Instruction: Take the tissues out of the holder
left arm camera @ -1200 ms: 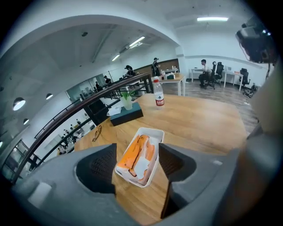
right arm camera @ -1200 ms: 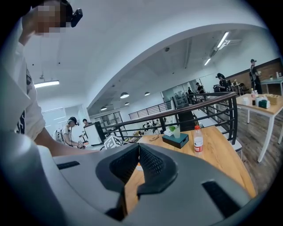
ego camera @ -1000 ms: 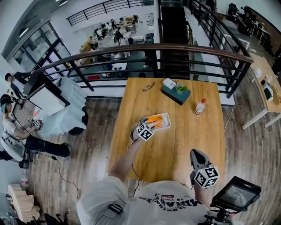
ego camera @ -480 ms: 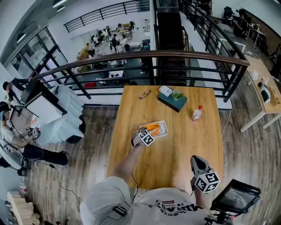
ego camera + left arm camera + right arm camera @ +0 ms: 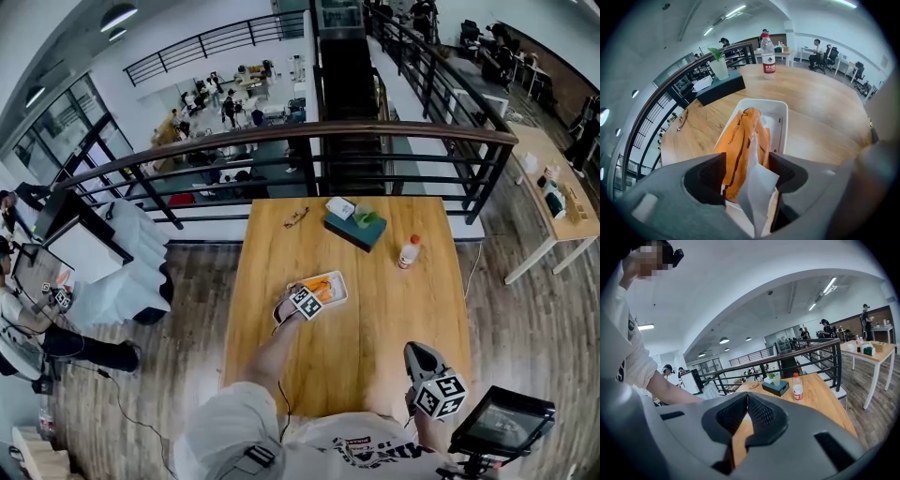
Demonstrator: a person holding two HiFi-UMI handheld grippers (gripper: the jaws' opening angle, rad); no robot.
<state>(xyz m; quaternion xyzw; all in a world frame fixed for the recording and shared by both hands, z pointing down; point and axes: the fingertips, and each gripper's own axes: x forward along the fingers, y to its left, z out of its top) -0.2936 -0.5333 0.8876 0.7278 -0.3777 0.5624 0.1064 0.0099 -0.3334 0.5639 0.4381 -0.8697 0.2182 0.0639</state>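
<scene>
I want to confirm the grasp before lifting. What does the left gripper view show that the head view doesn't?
Only the left gripper view: the left gripper has its jaws pinched on the creased orange plastic tissue packet, with a white tissue sheet sticking up between them.
Only the head view: the right gripper, apart from the tray, near the person's body.
Both: the white rectangular tray under the packet, the clear red-capped plastic bottle and the dark teal box on the wooden table.

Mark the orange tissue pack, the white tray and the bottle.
orange tissue pack [image 5: 738, 145], left gripper view, orange side
white tray [image 5: 765, 101], left gripper view, far rim
bottle [image 5: 768, 68], left gripper view, label
</scene>
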